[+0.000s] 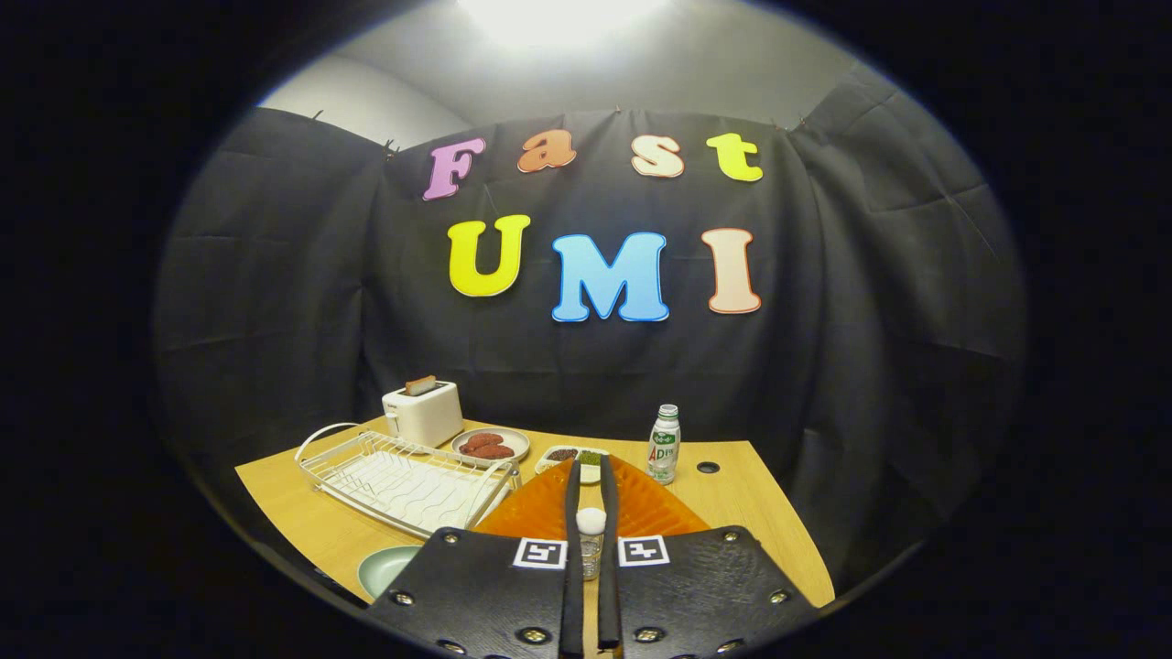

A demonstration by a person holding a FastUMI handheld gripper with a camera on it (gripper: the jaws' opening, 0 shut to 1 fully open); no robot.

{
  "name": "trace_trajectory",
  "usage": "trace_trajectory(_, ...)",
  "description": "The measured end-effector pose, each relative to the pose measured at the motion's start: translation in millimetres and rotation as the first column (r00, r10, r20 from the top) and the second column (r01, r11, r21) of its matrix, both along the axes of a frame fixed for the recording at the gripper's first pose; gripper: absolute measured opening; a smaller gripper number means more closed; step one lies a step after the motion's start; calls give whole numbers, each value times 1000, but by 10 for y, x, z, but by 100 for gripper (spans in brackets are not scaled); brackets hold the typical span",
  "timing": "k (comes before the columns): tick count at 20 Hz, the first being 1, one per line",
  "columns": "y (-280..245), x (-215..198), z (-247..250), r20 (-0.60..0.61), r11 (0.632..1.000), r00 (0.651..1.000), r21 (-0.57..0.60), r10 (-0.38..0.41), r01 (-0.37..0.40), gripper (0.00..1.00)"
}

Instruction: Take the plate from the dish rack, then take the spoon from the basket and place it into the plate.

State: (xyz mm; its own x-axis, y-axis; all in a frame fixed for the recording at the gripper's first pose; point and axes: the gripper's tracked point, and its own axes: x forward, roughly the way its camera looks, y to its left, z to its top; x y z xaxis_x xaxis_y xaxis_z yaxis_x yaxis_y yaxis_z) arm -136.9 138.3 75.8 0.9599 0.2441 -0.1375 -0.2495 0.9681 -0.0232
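Note:
My gripper (591, 467) hangs above the wooden table, its two black fingers (572, 513) nearly together. Between them sits a small spoon (591, 523) with a white rounded end and a clear stem, and both fingers press on it. Under and just beyond the fingers lies the orange ribbed basket (650, 508). A pale green plate (386, 567) rests flat on the table, left of the fingers near the front edge. The white wire dish rack (403, 476) stands left of the basket with nothing in it.
Behind the rack stand a white toaster (423, 414) and a plate of reddish sausages (490, 446). A small dish of condiments (575, 455) lies past the fingertips, and a bottle (665, 445) to their right. A round hole (708, 467) marks the tabletop.

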Motion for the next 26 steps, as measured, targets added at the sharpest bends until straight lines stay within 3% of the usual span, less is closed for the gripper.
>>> trace_trajectory(8,658,-235,-152,-30,990,999,-136,19,-23,6)
trace_trajectory(15,1288,-343,-504,-108,992,991,-96,77,-88,6)
trace_trajectory(26,1831,-279,-942,-226,967,950,-85,214,-238,6)
